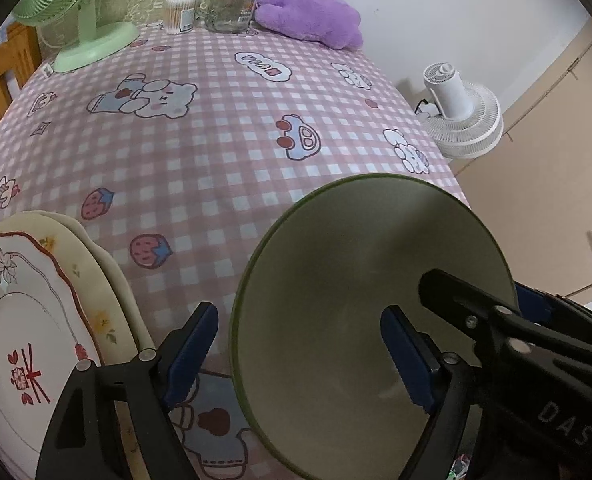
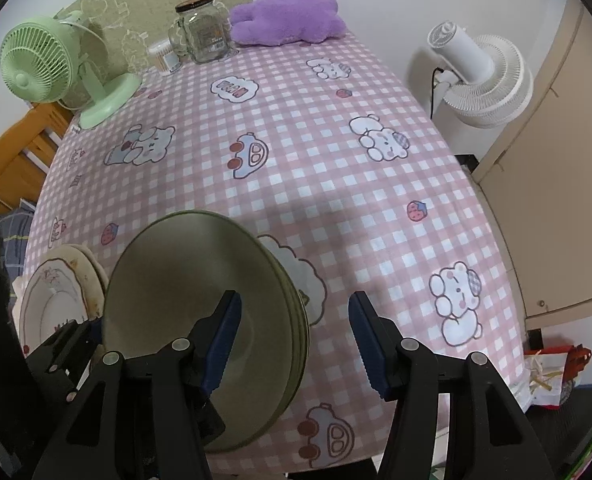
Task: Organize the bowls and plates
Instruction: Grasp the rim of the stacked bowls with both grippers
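Serrated blue tool pads (image 2: 366, 344) flank smooth round green plates (image 2: 200, 320).

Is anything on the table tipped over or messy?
Nothing is spilled or broken. The green bowls sit nested in one stack and the flowered plates in another beside them. The only slight oddity: the plates' rims do not line up, so that stack looks a bit uneven.

Olive-green bowls (image 2: 200, 280); pink-check tablecloth (image 2: 316, 152)
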The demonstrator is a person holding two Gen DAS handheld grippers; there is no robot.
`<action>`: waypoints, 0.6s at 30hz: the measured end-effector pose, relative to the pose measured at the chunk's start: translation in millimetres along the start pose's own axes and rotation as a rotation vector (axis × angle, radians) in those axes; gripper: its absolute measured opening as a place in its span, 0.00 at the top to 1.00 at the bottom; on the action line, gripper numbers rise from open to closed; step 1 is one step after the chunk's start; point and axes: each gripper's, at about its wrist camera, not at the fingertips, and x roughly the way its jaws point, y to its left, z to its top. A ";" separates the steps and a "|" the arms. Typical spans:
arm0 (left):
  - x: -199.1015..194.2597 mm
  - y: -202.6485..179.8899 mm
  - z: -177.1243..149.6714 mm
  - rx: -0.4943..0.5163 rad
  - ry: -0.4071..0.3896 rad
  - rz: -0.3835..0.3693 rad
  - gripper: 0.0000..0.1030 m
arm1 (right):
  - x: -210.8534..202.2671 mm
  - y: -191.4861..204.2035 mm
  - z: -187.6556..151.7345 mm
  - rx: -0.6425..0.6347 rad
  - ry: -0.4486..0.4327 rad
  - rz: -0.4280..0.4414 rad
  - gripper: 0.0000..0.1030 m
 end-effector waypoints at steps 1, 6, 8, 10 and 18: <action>1.3 0.0 0.3 -0.006 0.003 0.007 0.20 | 2.9 -0.2 0.9 -0.002 0.003 0.009 0.42; 7.9 -1.9 1.4 -0.025 0.014 0.056 0.24 | 20.1 0.9 7.2 -0.039 0.022 0.065 0.42; 10.4 -4.1 2.0 -0.025 0.019 0.070 0.25 | 26.8 -2.2 9.7 -0.044 0.039 0.101 0.42; 10.1 -7.9 3.1 -0.006 0.010 0.096 0.25 | 34.7 -6.7 11.6 -0.039 0.062 0.142 0.42; 7.5 -11.1 -0.4 -0.038 0.011 0.123 0.30 | 46.6 -14.6 11.3 -0.030 0.100 0.276 0.43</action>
